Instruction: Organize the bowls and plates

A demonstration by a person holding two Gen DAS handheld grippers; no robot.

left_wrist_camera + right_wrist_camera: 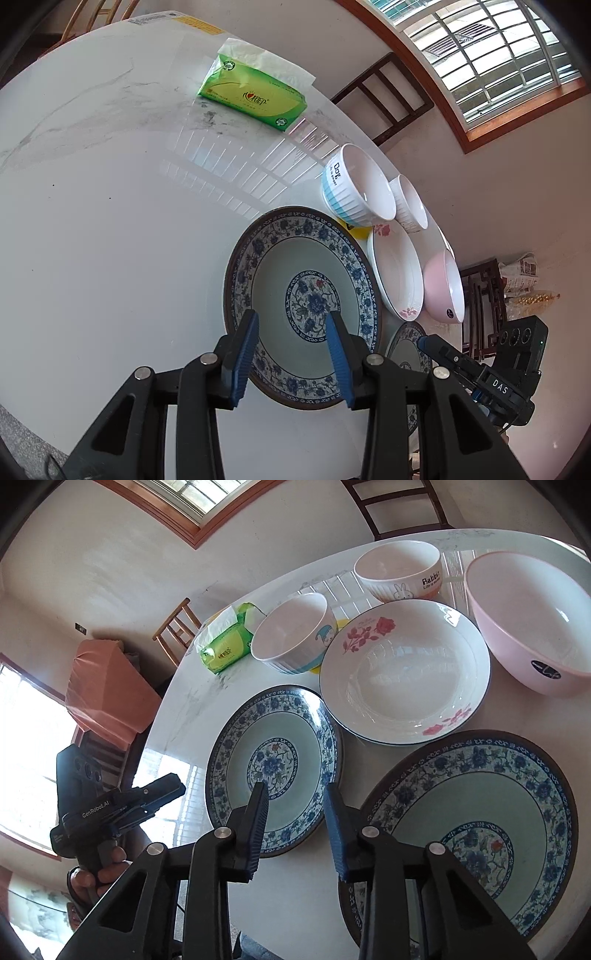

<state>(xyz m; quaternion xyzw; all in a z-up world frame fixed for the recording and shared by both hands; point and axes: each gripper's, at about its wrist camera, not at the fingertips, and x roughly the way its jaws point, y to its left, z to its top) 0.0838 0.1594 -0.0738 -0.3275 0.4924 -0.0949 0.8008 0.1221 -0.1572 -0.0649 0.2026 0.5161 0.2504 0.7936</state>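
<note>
Right now I hold both tongs over a white marble tabletop [110,221] crowded with dishes. My left tongs [291,350] hang over the near rim of a blue-flowered plate [303,258], jaws apart with nothing pinched between them; I cannot tell whether the blue pads touch the plate. My right tongs [295,830] hover above the bare strip between that same plate [273,746] and a second blue-flowered plate [480,805] lying at the tabletop's near edge, and they too stand released and empty.

Beyond the two plates sits a white dish with red roses [402,672], its rim just beside the first plate. A large pink bowl [532,624] stands to its right. Farther back are a ribbed white bowl with blue stripes [291,635] and a rabbit bowl [399,572], both upright. A green tissue pack [255,98] lies well apart from the dishes, farther across the tabletop.
</note>
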